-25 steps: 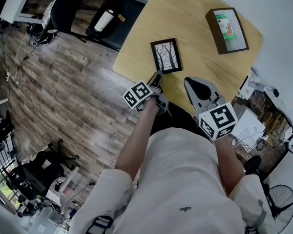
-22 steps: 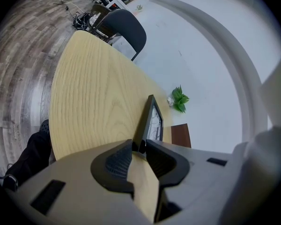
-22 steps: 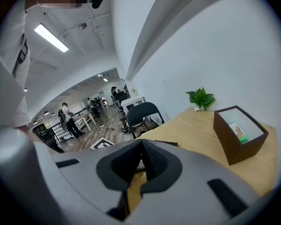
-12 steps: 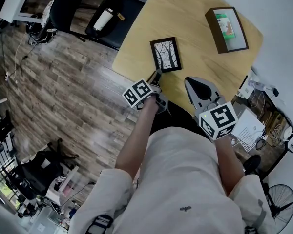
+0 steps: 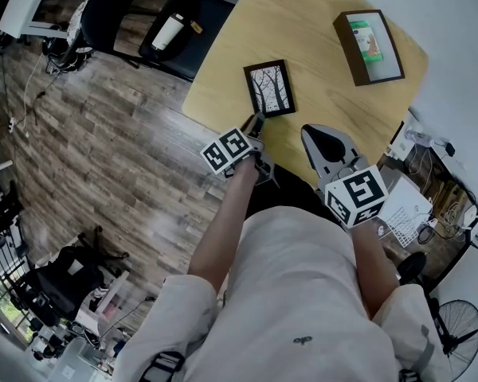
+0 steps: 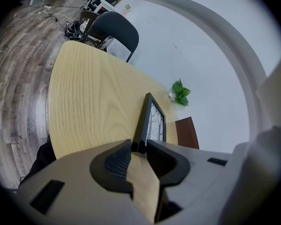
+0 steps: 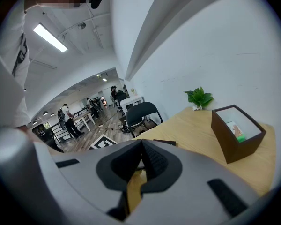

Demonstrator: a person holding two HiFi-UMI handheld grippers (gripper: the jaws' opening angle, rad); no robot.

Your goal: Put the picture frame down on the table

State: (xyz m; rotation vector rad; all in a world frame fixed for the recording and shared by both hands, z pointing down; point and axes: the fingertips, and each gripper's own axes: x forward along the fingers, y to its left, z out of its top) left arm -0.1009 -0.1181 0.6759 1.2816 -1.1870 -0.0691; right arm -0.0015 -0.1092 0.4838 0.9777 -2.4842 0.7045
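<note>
The left gripper [image 5: 257, 121] is reaching onto the table [image 5: 303, 38] from its near edge, and its jaws have just been opening. In the left gripper view [image 6: 139, 146] they are standing a little apart with the near end of the frame [image 6: 152, 121] sitting between the tips, and the pads are lying close on either side rather than clamping it. The frame [image 5: 270, 90] is lying flat on the table, picture side up, at 12 o'clock from this gripper in the head view. The right gripper [image 5: 315, 134] is hanging over the table edge at 4 o'clock from the frame, well apart from it. Its own view [image 7: 141, 144] is showing the jaw tips meeting with nothing between them, and only bare table [image 7: 201, 135] is showing through the gap lower down. The head view is showing the whole layout: the frame's tree picture, an open brown box [image 5: 370, 48] at 2 o'clock from the frame, and a black chair [image 5: 143, 14] at 10 o'clock with a bottle [image 5: 169, 32] lying on its seat. The left gripper view is showing the frame nearly edge-on, the box [image 6: 187, 132] behind it, and a small plant [image 6: 180, 92] at the table's far side by the wall. The right gripper view is showing that plant [image 7: 199, 97], the box [image 7: 236, 132] at 3 o'clock, a thin dark sliver of the frame [image 7: 165, 142] just past the jaws, and people [image 7: 68, 116] standing in the room behind the chair [image 7: 143, 114].
</note>
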